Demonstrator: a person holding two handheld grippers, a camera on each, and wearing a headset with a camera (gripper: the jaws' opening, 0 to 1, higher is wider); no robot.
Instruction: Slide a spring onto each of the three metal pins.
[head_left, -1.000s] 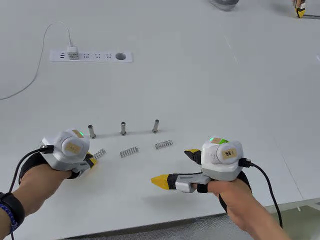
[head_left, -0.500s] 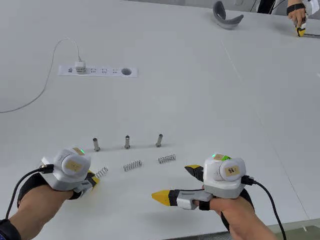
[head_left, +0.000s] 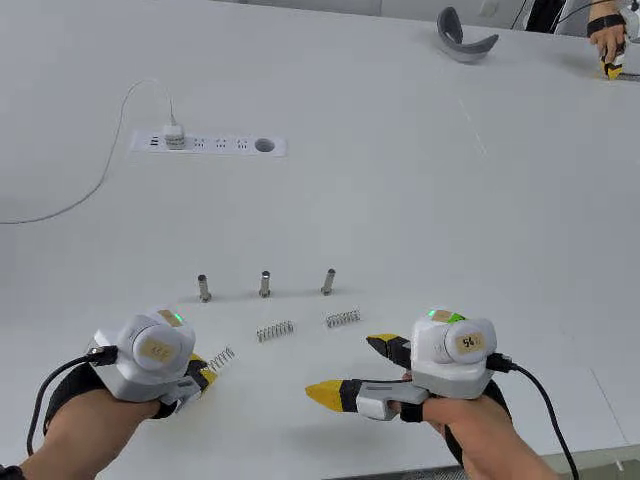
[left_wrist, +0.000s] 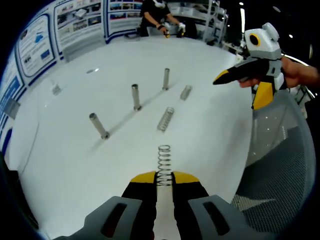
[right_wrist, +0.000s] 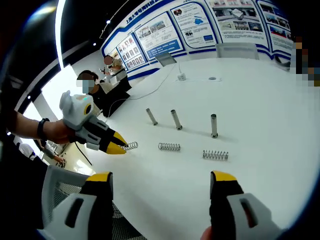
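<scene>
Three short metal pins (head_left: 204, 289) (head_left: 265, 284) (head_left: 328, 282) stand upright in a row on the white table. Two springs (head_left: 274, 330) (head_left: 342, 319) lie loose just in front of them. My left gripper (head_left: 205, 372) is shut on the near end of a third spring (head_left: 221, 358), which points toward the left pin (left_wrist: 99, 126). From the left gripper view, this spring (left_wrist: 163, 162) sticks out ahead of the yellow tips. My right gripper (head_left: 350, 368) is open and holds nothing, in front of the right-hand spring (right_wrist: 215, 155).
A white power strip (head_left: 208, 144) with a plug and a trailing cable (head_left: 90, 190) lies at the back left. A grey curved object (head_left: 466, 40) sits far back right, near another person's hand (head_left: 610, 30). The table's front edge runs just behind my hands.
The head camera has tilted up, so the scene sits lower in the picture. My left gripper and its spring have drawn back a little from the left pin. The right gripper stays open.
</scene>
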